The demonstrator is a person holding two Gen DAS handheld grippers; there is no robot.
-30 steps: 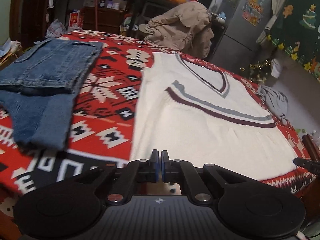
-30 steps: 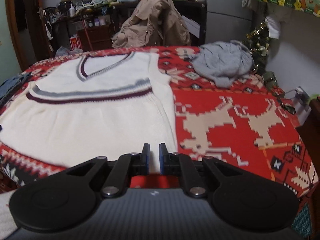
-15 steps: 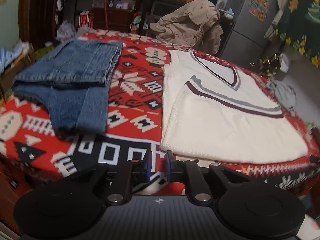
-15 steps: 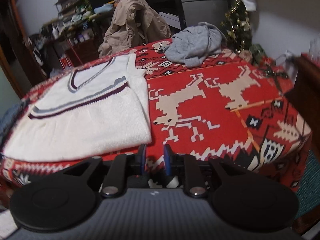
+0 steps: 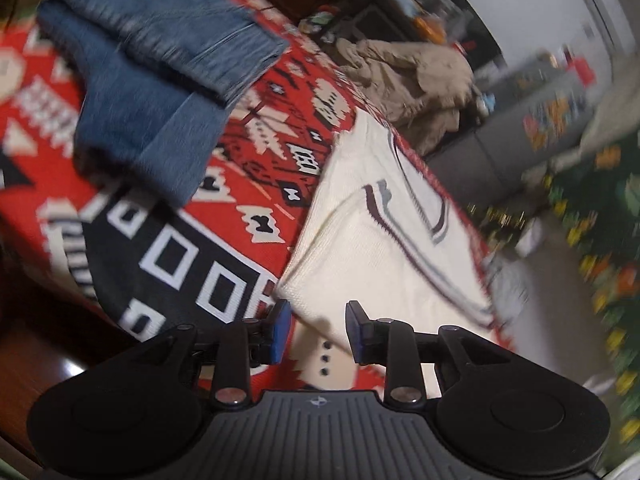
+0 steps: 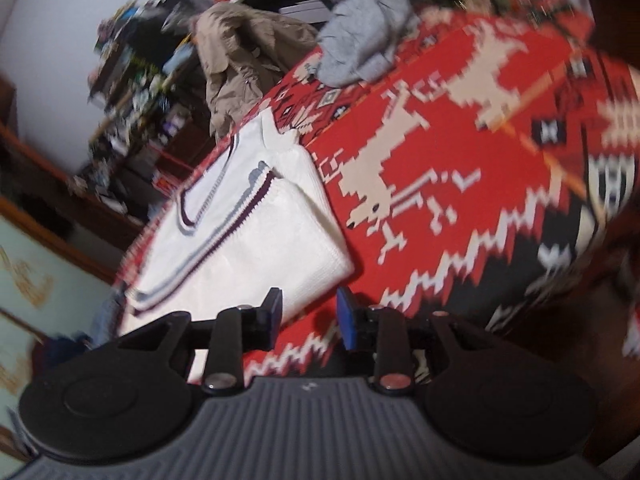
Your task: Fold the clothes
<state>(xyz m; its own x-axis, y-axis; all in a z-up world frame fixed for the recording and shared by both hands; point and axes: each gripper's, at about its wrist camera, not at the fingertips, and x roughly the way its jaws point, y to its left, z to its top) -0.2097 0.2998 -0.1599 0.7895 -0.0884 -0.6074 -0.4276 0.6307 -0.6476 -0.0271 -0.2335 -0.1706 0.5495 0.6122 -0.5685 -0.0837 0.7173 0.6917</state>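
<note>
A cream knitted vest [image 5: 384, 248] with maroon and grey stripes lies folded on the red patterned tablecloth [image 5: 264, 152]. My left gripper [image 5: 316, 330] is open, with the vest's near left corner just beyond its fingers. In the right wrist view the same vest [image 6: 256, 232] lies to the left. My right gripper [image 6: 308, 320] is open at the vest's near right corner, nothing pinched. Both views are tilted and blurred.
Folded blue jeans [image 5: 160, 72] lie on the cloth to the left of the vest. A grey garment [image 6: 360, 52] is bunched at the table's far side. A beige jacket [image 6: 244, 60] hangs on a chair behind. Red cloth [image 6: 460, 152] lies bare on the right.
Both grippers have opened wider and rolled sideways, tilting the views. They now sit close to the vest's near corners.
</note>
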